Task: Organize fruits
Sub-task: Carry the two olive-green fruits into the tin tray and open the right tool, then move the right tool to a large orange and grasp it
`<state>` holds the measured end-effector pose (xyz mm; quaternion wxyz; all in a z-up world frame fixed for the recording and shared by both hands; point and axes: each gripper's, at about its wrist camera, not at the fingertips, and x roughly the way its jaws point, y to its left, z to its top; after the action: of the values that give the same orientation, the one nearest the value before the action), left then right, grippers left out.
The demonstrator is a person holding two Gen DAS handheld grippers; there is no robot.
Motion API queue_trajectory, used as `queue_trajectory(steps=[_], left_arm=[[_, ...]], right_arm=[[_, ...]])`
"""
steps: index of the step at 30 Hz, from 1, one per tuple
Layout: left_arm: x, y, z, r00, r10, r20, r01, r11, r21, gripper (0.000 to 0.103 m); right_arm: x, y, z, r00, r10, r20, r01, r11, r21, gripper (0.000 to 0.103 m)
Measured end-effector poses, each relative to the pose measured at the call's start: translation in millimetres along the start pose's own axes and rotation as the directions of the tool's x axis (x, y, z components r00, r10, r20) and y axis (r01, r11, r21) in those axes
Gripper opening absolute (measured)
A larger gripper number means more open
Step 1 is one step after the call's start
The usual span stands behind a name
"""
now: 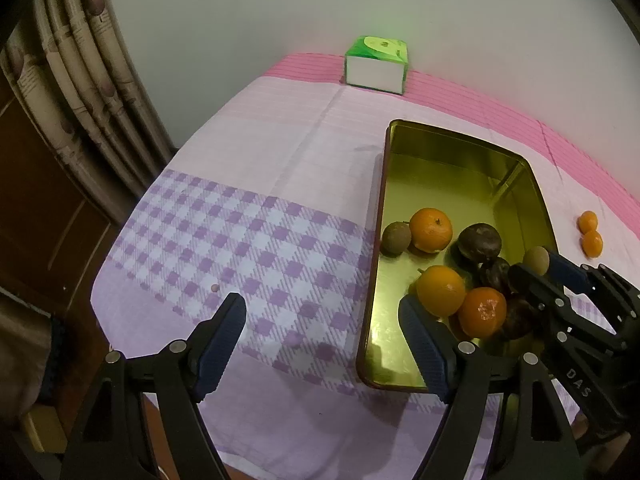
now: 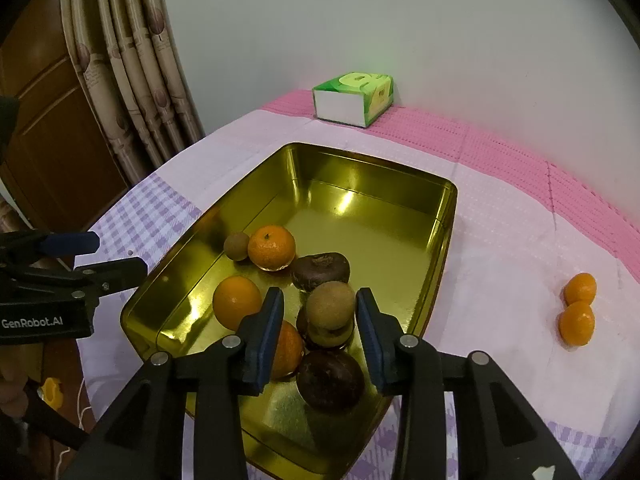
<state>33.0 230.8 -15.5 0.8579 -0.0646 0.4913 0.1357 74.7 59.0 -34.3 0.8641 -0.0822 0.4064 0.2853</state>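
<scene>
Pink cloth (image 2: pixel 500 240) carries my gold tin (image 2: pixel 450 216), long axis toward the wall; right gripper (image 2: pixel 320 320) parted around, seemingly clear of, a brown fruit (image 2: pixel 331 305); left gripper (image 1: pixel 322 344) open, empty.

We count six round orange tangerines: four in the gold metal tin (image 2: pixel 448 216), two (image 2: pixel 578 308) at right on the cloth. Three dark purple round fruits (image 2: pixel 320 270), three brownish-green ones (image 2: pixel 331 305), one green-and-white tissue box (image 2: pixel 352 98).

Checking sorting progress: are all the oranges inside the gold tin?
No, two small oranges lie on the cloth outside the gold tin.
</scene>
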Motion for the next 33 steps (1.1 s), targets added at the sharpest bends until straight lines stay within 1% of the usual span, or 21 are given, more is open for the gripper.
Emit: queue_trajectory(steps=[5, 6, 8, 9, 10, 14, 16, 20, 21, 27, 29, 33], left_arm=[[2, -2, 0, 1.0, -0.001, -0.004, 0.001, 1.0, 0.007, 0.079], [1, -3, 0, 1.0, -0.001, -0.004, 0.001, 1.0, 0.007, 0.079], [1, -4, 0, 1.0, -0.003, -0.004, 0.003, 1.0, 0.008, 0.079], [2, -4, 0, 1.0, -0.003, -0.004, 0.003, 1.0, 0.01, 0.079], [2, -4, -1, 1.0, -0.003, -0.004, 0.003, 1.0, 0.011, 0.079], [2, -4, 0, 1.0, -0.003, -0.004, 0.003, 1.0, 0.01, 0.079], [2, -4, 0, 1.0, -0.003, -0.005, 0.003, 1.0, 0.011, 0.079], [1, -3, -1, 1.0, -0.003, -0.005, 0.003, 1.0, 0.011, 0.079], [2, -4, 0, 1.0, -0.003, -0.004, 0.003, 1.0, 0.012, 0.079], [2, -4, -1, 1.0, 0.001, -0.007, 0.0, 1.0, 0.016, 0.079], [4, -5, -2, 1.0, 0.004, -0.01, -0.004, 1.0, 0.022, 0.079], [6, -8, -2, 1.0, 0.011, -0.013, -0.01, 0.999, 0.034, 0.079]], right_arm=[[-9, -3, 2, 1.0, 0.003, 0.016, -0.003, 1.0, 0.012, 0.035], [-11, -4, 2, 1.0, 0.003, 0.022, -0.003, 1.0, 0.016, 0.037], [-18, -8, 2, 0.999, -0.003, 0.036, 0.002, 1.0, 0.024, 0.042], [-21, -10, 2, 0.999, -0.008, 0.043, 0.006, 1.0, 0.027, 0.046], [-23, -11, 2, 0.999, -0.014, 0.049, 0.012, 0.999, 0.03, 0.048], [-35, -25, 2, 0.996, -0.042, 0.077, 0.038, 0.998, 0.052, 0.048], [-40, -38, 1, 0.993, -0.075, 0.087, 0.069, 0.995, 0.067, 0.049], [-44, -71, -6, 0.987, -0.139, 0.079, 0.129, 0.984, 0.12, 0.049], [-45, -83, -10, 0.983, -0.168, 0.072, 0.157, 0.978, 0.138, 0.049], [-44, -138, -31, 0.965, -0.262, 0.026, 0.252, 0.946, 0.205, 0.049], [-43, -150, -36, 0.961, -0.278, 0.012, 0.269, 0.939, 0.214, 0.049], [-37, -173, -44, 0.959, -0.283, -0.007, 0.278, 0.936, 0.216, 0.049]])
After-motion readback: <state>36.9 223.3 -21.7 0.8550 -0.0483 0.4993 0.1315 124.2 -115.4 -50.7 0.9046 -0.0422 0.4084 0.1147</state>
